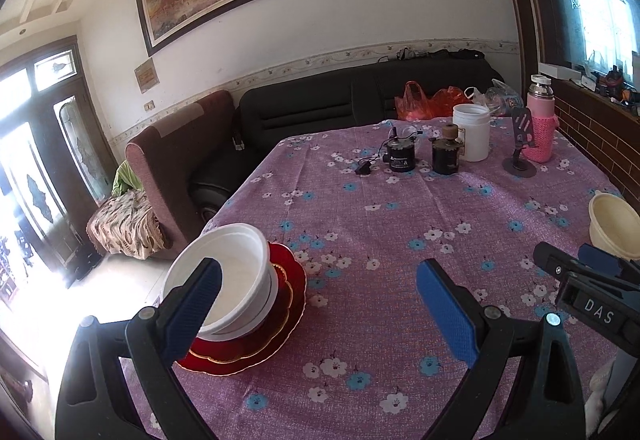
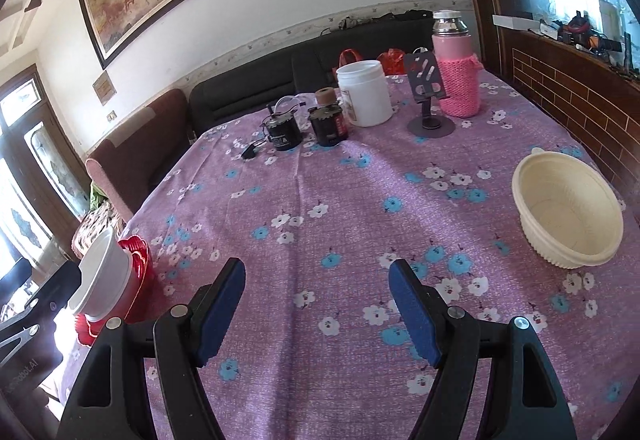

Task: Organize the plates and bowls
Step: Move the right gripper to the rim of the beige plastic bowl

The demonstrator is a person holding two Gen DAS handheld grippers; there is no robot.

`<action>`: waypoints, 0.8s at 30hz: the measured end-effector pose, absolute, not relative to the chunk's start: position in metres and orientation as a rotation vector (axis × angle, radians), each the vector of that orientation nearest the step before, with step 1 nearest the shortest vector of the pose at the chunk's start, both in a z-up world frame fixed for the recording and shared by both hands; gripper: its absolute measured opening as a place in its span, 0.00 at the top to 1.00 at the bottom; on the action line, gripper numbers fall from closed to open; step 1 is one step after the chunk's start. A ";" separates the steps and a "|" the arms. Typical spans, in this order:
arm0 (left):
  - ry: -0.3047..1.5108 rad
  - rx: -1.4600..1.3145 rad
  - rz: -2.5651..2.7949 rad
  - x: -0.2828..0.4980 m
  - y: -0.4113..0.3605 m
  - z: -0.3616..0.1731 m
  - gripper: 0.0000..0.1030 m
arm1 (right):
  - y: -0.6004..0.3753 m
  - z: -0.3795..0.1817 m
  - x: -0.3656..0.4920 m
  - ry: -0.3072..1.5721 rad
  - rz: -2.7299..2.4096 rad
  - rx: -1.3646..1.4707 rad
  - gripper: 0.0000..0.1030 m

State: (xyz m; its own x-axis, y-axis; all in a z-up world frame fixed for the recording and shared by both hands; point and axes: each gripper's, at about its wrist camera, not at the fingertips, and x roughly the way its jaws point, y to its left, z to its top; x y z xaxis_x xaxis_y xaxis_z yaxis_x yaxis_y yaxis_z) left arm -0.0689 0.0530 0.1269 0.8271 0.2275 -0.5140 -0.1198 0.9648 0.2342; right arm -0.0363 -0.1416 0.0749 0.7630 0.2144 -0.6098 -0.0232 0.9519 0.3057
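White bowls (image 1: pixel 224 276) are nested and tilted on stacked red plates (image 1: pixel 280 324) at the table's left edge; they also show in the right wrist view (image 2: pixel 102 280) on the red plates (image 2: pixel 138 280). A cream bowl (image 2: pixel 568 212) sits on the right side of the table, seen too in the left wrist view (image 1: pixel 614 224). My left gripper (image 1: pixel 320 308) is open and empty, its left finger in front of the white bowls. My right gripper (image 2: pixel 318 312) is open and empty over the cloth, left of the cream bowl.
A purple flowered cloth (image 2: pixel 320 200) covers the table. At the far end stand a white jar (image 2: pixel 364 92), two dark small devices (image 2: pixel 304 126), a phone stand (image 2: pixel 430 96) and a pink flask (image 2: pixel 458 68). A brick wall (image 2: pixel 580 88) is on the right, sofas behind.
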 end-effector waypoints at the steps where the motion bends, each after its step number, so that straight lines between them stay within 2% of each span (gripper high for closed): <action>1: 0.566 0.204 0.180 -0.069 0.049 0.127 0.05 | -0.148 0.076 -0.038 0.688 0.121 0.293 0.24; 18: 0.533 0.363 0.027 -0.056 -0.057 0.131 0.05 | -0.289 0.084 -0.060 0.610 -0.114 0.370 0.23; 24: 0.573 0.386 -0.051 -0.039 -0.099 0.126 0.05 | -0.336 0.078 -0.060 0.595 -0.187 0.406 0.23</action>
